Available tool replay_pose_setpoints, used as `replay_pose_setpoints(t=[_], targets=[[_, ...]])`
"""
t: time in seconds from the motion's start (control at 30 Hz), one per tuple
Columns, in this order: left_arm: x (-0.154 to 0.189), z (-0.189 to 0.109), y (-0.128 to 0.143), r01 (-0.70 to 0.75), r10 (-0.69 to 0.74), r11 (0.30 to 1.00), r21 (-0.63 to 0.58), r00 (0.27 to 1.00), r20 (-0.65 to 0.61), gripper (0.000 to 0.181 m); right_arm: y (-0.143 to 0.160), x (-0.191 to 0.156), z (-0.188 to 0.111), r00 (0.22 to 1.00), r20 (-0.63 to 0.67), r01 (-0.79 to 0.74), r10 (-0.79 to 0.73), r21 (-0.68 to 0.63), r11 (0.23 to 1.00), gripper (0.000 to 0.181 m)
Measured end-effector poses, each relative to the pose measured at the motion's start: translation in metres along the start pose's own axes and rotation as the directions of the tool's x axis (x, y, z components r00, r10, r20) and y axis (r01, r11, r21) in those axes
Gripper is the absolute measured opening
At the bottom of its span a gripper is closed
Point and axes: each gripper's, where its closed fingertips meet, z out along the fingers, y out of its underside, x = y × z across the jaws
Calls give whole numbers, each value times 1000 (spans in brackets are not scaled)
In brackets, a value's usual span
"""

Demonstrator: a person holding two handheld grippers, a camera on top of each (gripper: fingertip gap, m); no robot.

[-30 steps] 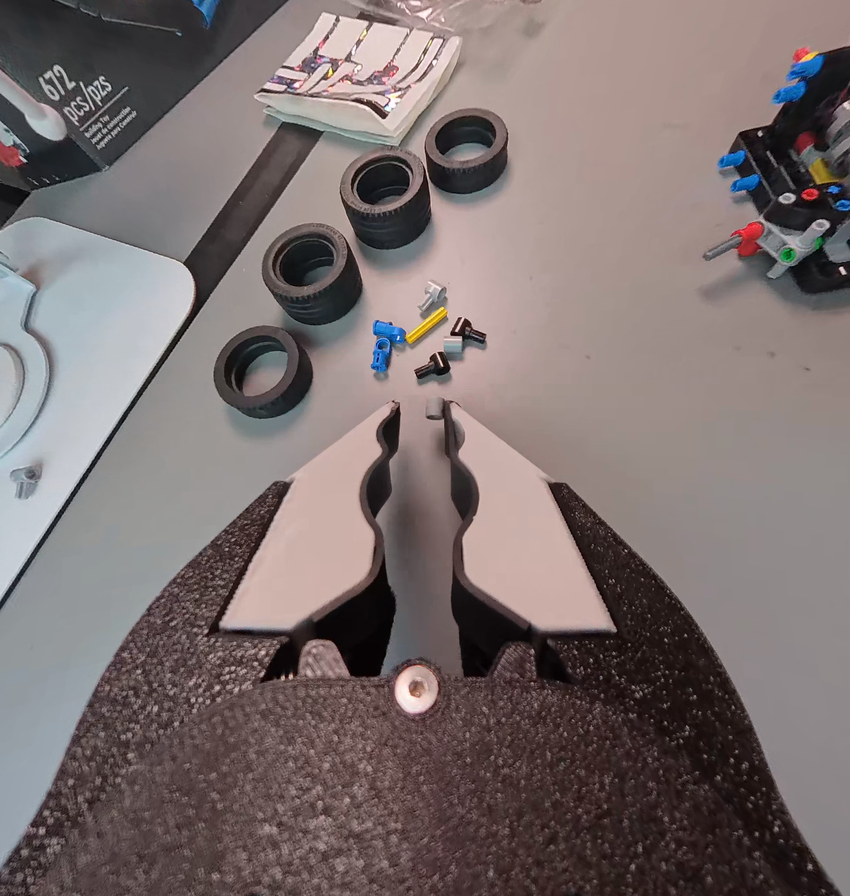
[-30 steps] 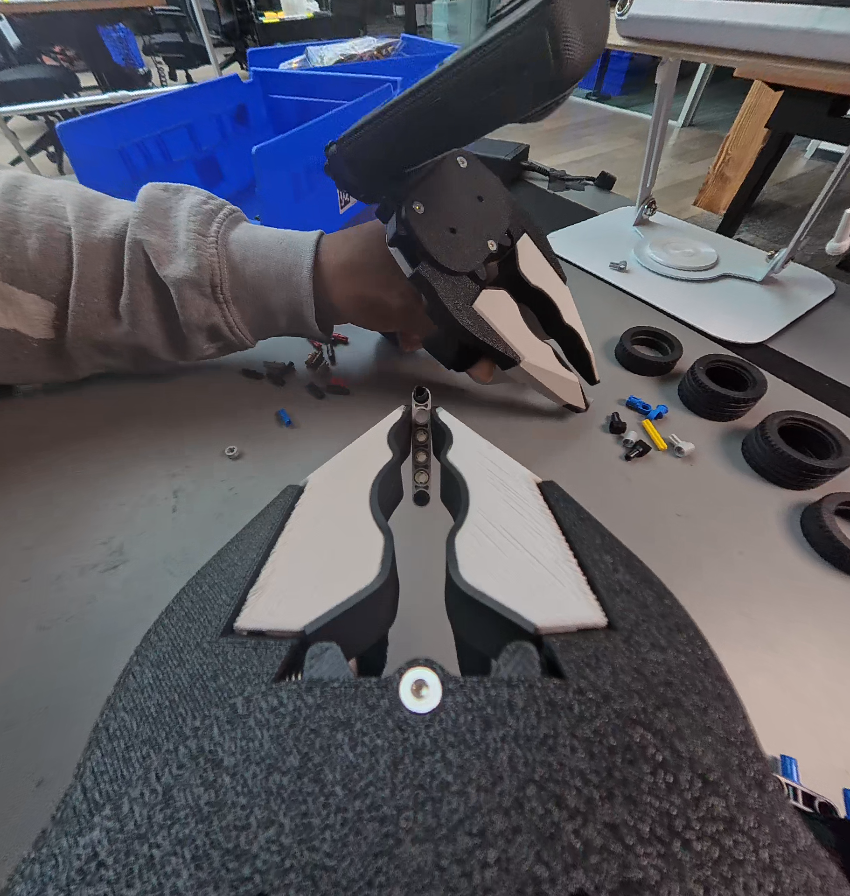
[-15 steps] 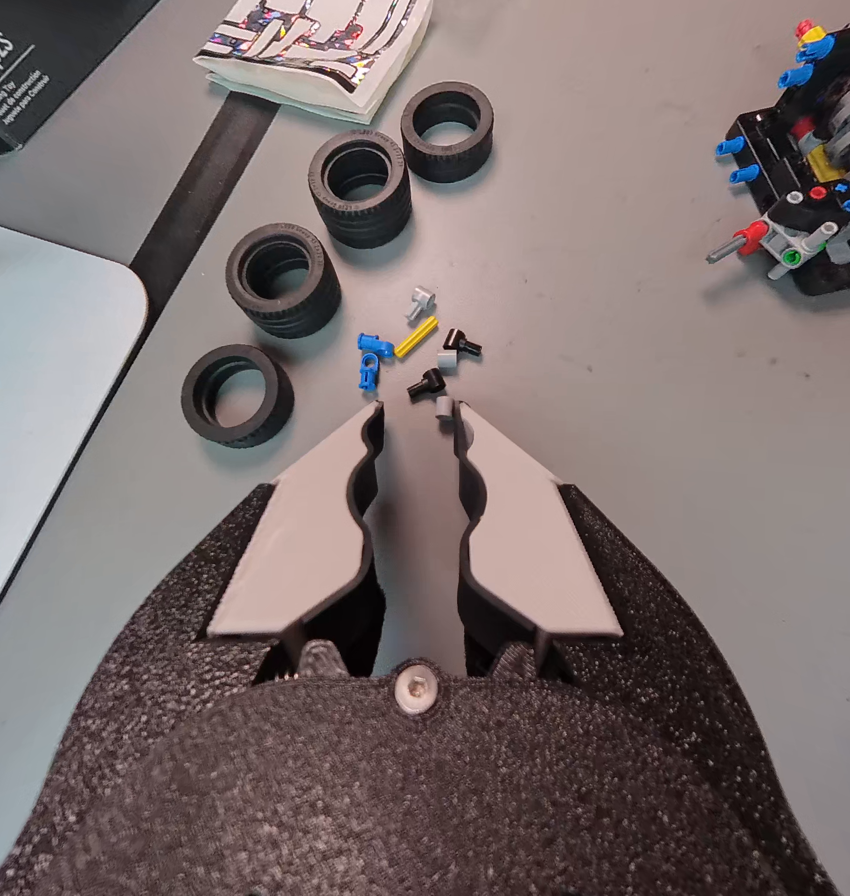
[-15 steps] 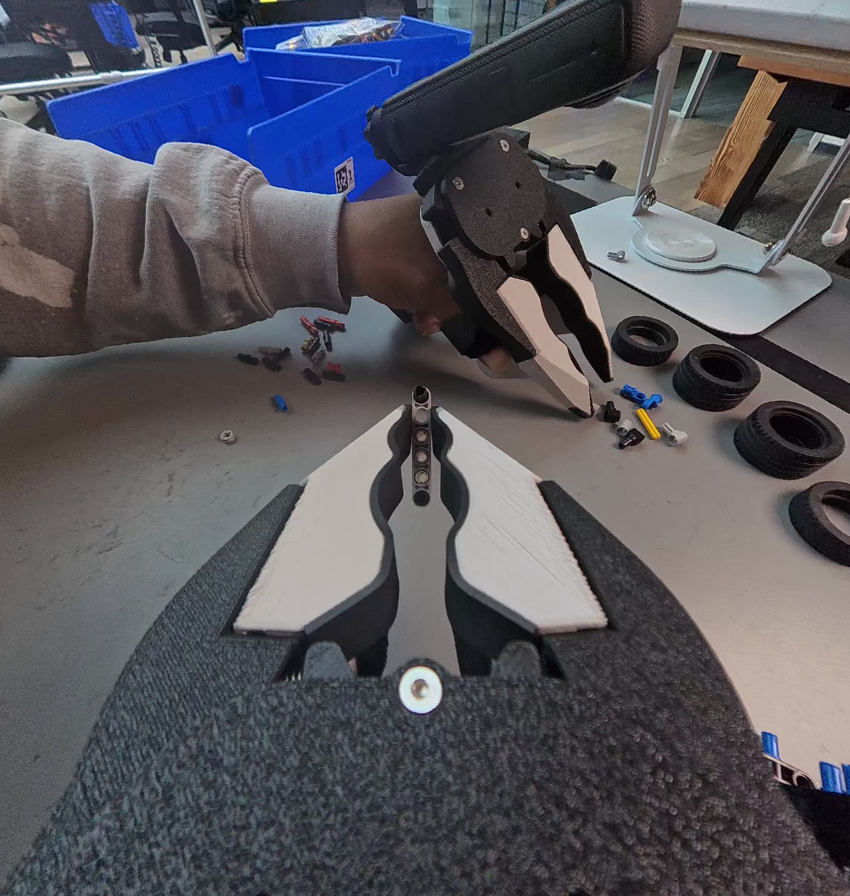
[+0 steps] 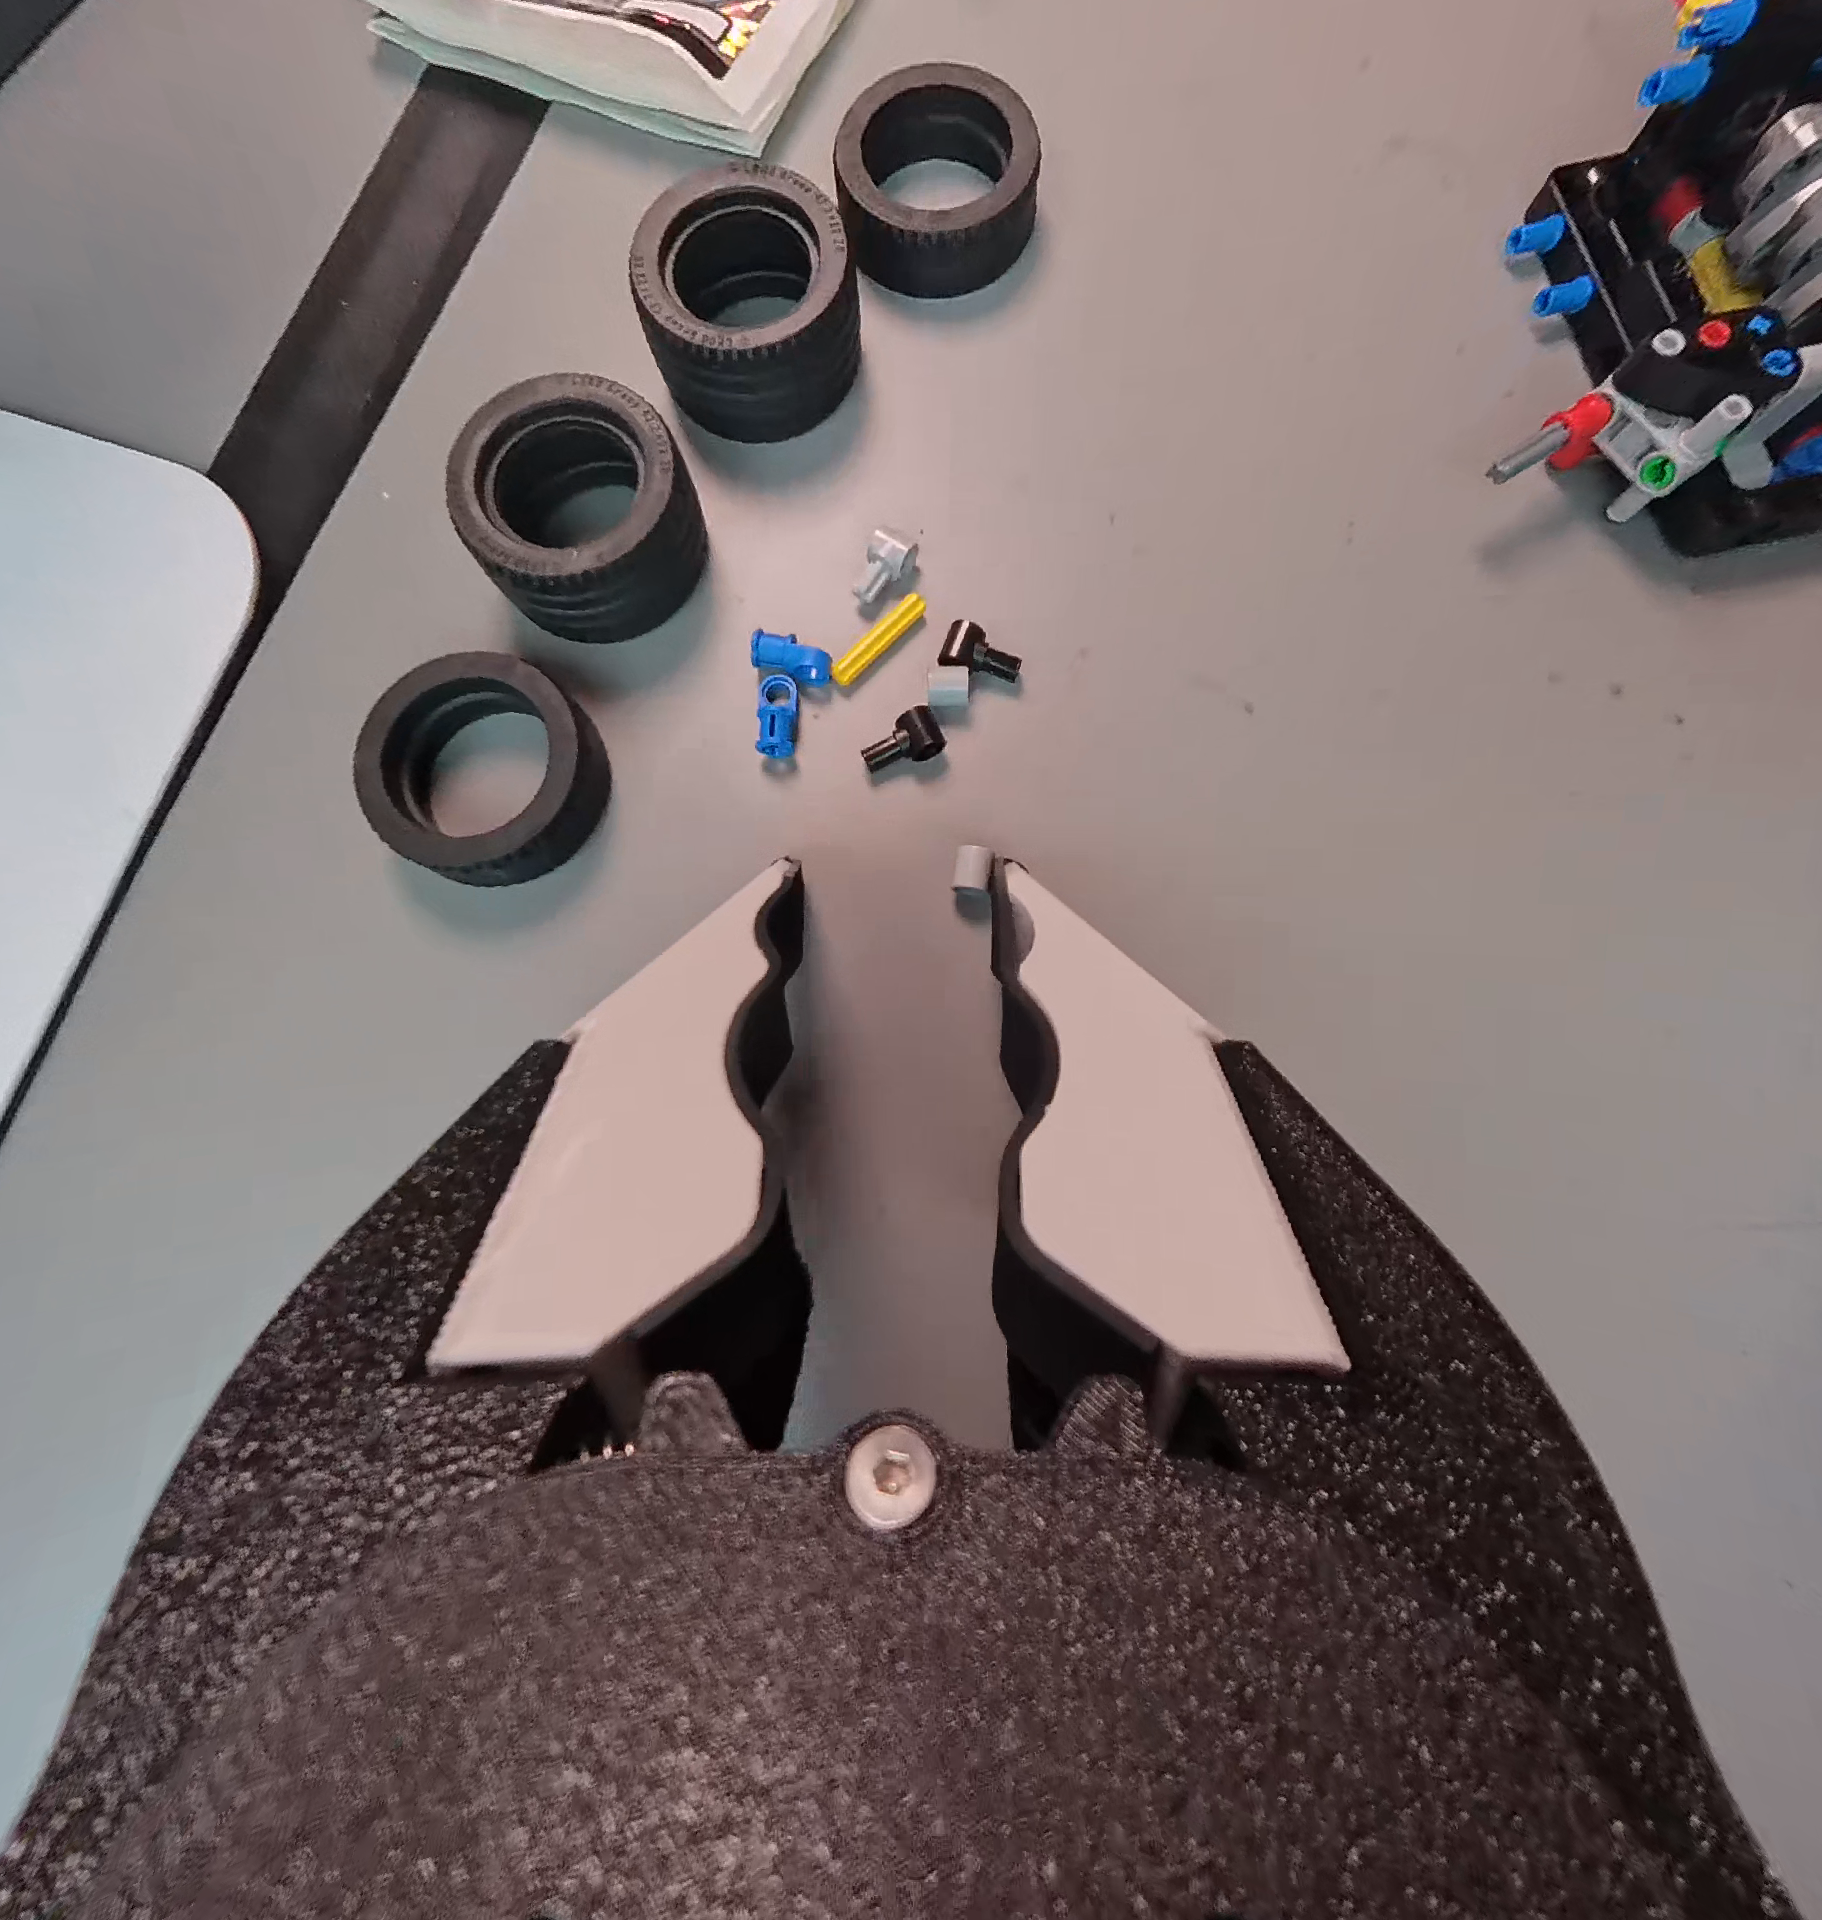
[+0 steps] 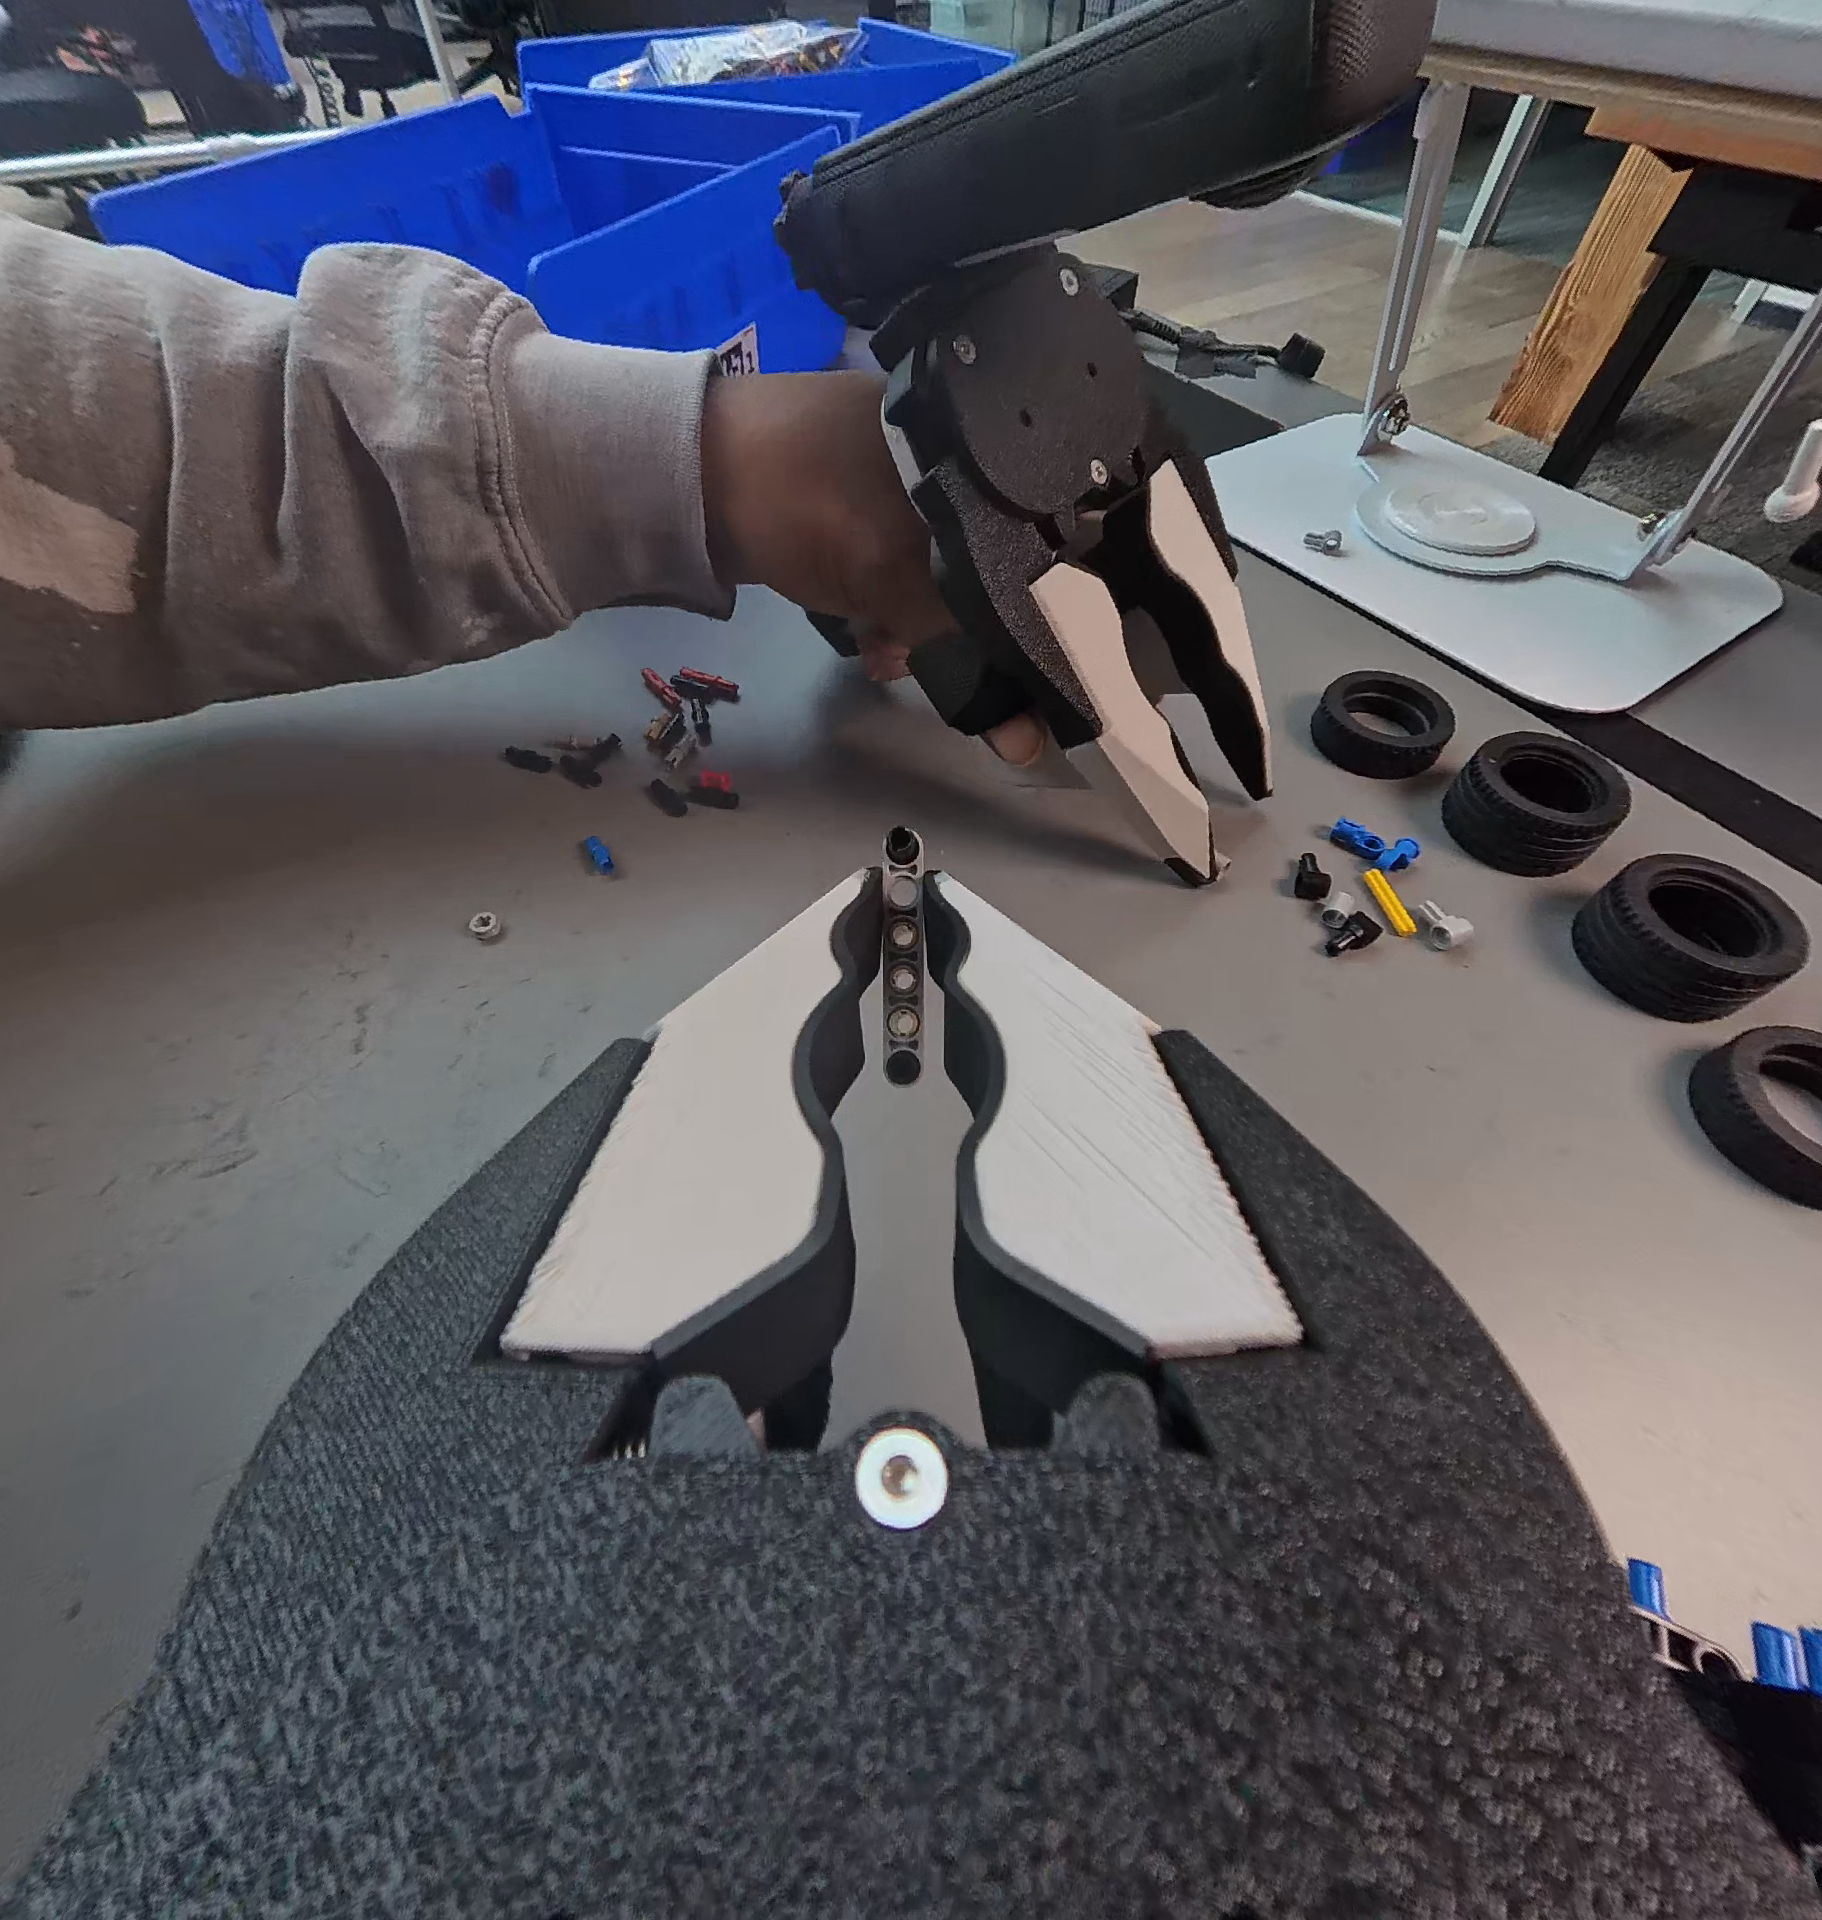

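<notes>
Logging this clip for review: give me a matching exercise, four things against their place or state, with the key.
Things:
1. left tongs
2. right tongs
3. small grey bush
4. yellow axle

Places or states:
A. lies among the loose small parts beside the tyres
B. open, tips low over the grey table
C. shut on a black holed beam
D. against the tip of one left finger

Pairs: 1-B, 2-C, 3-D, 4-A

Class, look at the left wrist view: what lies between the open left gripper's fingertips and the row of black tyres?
A cluster of small loose parts on the grey table, shown in the left wrist view.
</notes>
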Motion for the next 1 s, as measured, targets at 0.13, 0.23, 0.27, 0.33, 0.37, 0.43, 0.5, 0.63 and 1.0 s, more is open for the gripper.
replay_pose_setpoints(t=[0.13,0.23,0.27,0.33,0.37,0.43,0.5,0.63,1.0], targets=[[-1,-5,-8,-109,104,992,59,991,85,26,0,0,-1,1000,-1,-1,1,1,1000,7],[3,-16,-20,-177,160,971,159,980,117,7,0,0,-1,1000,1,-3,3,-1,1000,7],[5,-19,-22,-201,182,964,174,976,122,7,1,0,-1,1000,3,-4,4,-2,1000,7],[7,-22,-25,-220,197,955,197,972,130,7,2,0,0,1000,7,-5,5,-8,1000,7],[7,-23,-27,-224,198,951,212,970,139,7,3,-1,0,1000,8,-3,4,-11,1000,7],[4,-19,-26,-228,199,956,187,967,162,49,3,-1,1,1000,7,1,-1,-13,1000,7],[12,-13,-17,-240,226,962,131,967,116,56,3,0,1,1000,-1,1,-1,-11,1000,7],[18,-12,-16,-283,268,948,144,957,113,8,3,15,-2,996,-86,-8,6,-19,1000,7],[42,-23,-23,-434,408,870,234,900,155,35,-6,50,-2,969,-226,-98,104,37,994,7]])
